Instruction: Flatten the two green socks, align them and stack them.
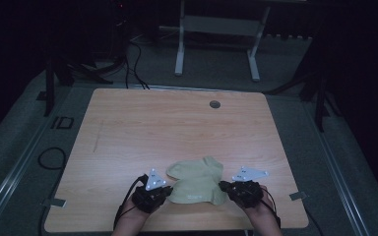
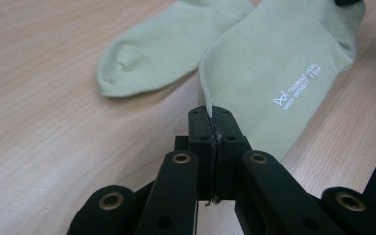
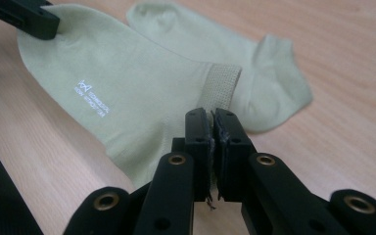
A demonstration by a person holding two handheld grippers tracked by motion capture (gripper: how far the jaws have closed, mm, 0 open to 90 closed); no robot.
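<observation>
Now both grippers pinch one pale green sock at the table's (image 1: 128, 128) near edge.

Seen from the high view, the left gripper (image 1: 163, 192) sits at about 7 o'clock and the right gripper (image 1: 225, 186) at about 5 o'clock, with the upper sock (image 1: 197, 189) stretched between them and a second sock (image 1: 189, 168) peeking out beneath toward 12 o'clock. Each pair of jaws is closed tight on fabric — the left on a thin folded edge, the right just beside the ribbed cuff (image 3: 220, 81). The knit looks thin, soft and limp, with small white lettering (image 2: 298, 85) printed on it; I judge it nearly weightless, prone to sag and slide on the smooth wood-grain laminate, so hems and the cuff — firmer, doubled cloth — are the best places to take hold.
</observation>
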